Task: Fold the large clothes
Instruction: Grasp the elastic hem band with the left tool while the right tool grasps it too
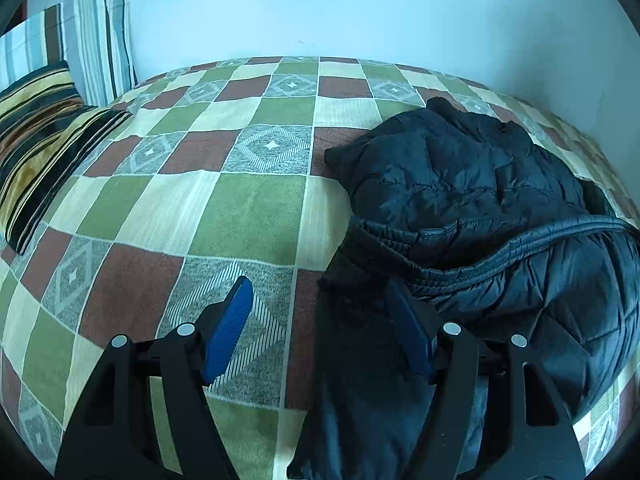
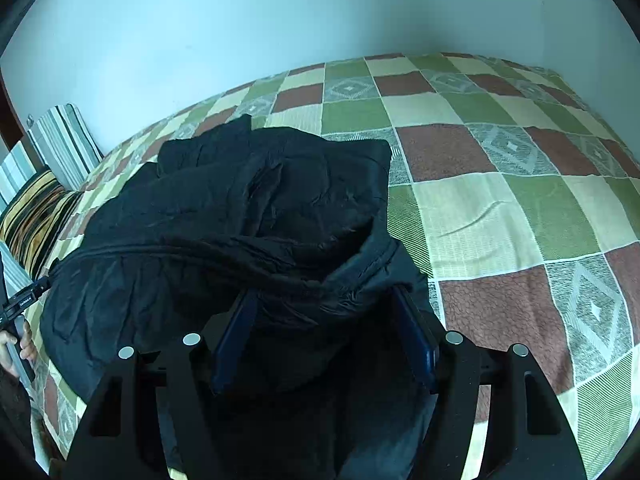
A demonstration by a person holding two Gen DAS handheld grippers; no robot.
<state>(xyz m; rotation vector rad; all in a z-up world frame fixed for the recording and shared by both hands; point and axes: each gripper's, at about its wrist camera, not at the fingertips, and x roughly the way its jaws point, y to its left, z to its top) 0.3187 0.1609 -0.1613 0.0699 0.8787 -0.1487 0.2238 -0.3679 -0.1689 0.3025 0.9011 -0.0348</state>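
A dark quilted puffer jacket [image 1: 472, 208] lies bunched in a thick bundle on the chequered bed cover [image 1: 240, 208]. My left gripper [image 1: 320, 284] is open at the bundle's left end. A dark flap of the jacket hangs against its right finger, while its left blue pad [image 1: 230, 328] stands free over the cover. In the right wrist view the jacket [image 2: 240, 208] fills the middle. My right gripper [image 2: 325, 292] is open and straddles the jacket's near edge; the cloth lies slack between the pads [image 2: 414, 340].
Two striped pillows [image 1: 36, 128] [image 1: 96, 44] lean at the head of the bed against the pale wall [image 1: 320, 8]. The bed cover [image 2: 500, 208] stretches bare to the right of the jacket. A hand [image 2: 24, 344] holding the other gripper shows at the left edge.
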